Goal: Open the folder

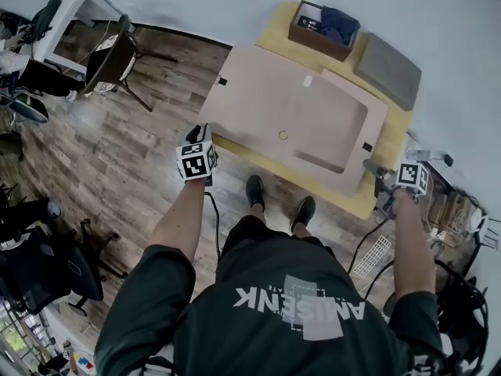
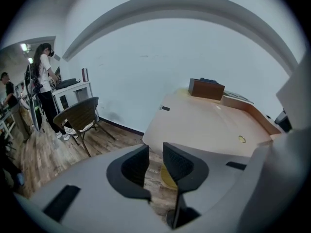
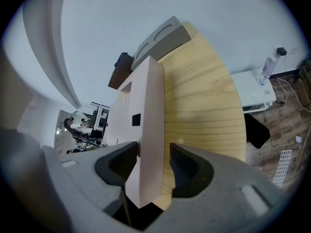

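Folder (image 1: 290, 116) lies flat on the wooden table (image 1: 272, 31). Right gripper (image 3: 153, 147) straddles its near right corner with jaws wide; one pad touches, the other seemingly stands just clear. Left gripper (image 2: 155, 149) hovers off the near left corner, jaws slightly parted, empty.

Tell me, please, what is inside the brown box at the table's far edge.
A crumpled dark blue cloth fills most of the brown rectangular box, with a dark printed item beside it; anything beneath them is covered.
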`<state>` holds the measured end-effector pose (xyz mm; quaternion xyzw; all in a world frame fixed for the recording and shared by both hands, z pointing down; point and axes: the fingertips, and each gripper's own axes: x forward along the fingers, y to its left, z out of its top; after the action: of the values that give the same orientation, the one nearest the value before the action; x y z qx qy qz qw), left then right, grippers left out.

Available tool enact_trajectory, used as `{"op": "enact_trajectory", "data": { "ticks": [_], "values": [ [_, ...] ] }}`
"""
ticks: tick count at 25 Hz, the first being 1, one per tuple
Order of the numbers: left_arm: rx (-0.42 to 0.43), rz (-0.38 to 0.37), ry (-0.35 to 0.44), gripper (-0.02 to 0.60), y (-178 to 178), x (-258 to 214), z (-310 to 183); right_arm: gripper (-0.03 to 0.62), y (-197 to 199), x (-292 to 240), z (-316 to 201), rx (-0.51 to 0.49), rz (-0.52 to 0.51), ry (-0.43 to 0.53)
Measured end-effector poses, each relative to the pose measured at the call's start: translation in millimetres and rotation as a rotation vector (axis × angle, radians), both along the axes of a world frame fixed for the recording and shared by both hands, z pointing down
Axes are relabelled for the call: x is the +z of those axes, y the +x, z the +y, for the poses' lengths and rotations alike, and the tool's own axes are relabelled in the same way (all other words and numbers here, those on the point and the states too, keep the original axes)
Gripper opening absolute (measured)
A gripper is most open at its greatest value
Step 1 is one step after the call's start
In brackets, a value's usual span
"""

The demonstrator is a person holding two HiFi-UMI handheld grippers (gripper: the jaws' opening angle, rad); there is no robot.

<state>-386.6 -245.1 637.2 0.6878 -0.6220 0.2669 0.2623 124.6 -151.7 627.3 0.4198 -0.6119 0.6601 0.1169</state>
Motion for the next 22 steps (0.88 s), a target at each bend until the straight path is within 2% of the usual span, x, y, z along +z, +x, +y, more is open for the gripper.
{"op": "enact_trajectory", "data": {
  "ticks": [8, 9, 10, 11, 15, 18, 22],
  "values": [
    [0.015, -0.072, -0.037, 0.111, -4.9, 16.7, -1.3, 0.216, 7.4, 2.8, 1.3, -0.024, 0.035, 0.041],
    [0.008, -0.089, -0.038, 0.14, -8.9, 17.2, -1.9, 0.216, 5.0, 2.3, 3.0, 0.007, 0.013, 0.026],
    [0.003, -0.101, -0.042, 0.211, -12.7, 17.5, -2.2, 0.216, 2.5, 1.4, 5.0, 0.034, -0.005, 0.011],
    [0.009, -0.103, -0.046, 0.222, -14.8, 17.6, -2.4, 0.216, 1.6, 0.7, 6.4, 0.045, -0.01, 0.004],
    [0.058, -0.092, -0.049, 0.222, -13.1, 16.6, -5.1, 0.216, 9.2, 3.5, 1.0, 0.0, 0.009, 0.048],
    [0.039, -0.068, -0.049, 0.224, -13.2, 14.0, -2.7, 0.216, 4.5, 5.5, 3.1, 0.061, -0.055, 0.037],
    [0.066, -0.044, -0.01, 0.224, -2.0, -4.4, -0.2, 0.216, 5.1, 7.3, 0.4, 0.042, -0.07, 0.072]
  ]
}}
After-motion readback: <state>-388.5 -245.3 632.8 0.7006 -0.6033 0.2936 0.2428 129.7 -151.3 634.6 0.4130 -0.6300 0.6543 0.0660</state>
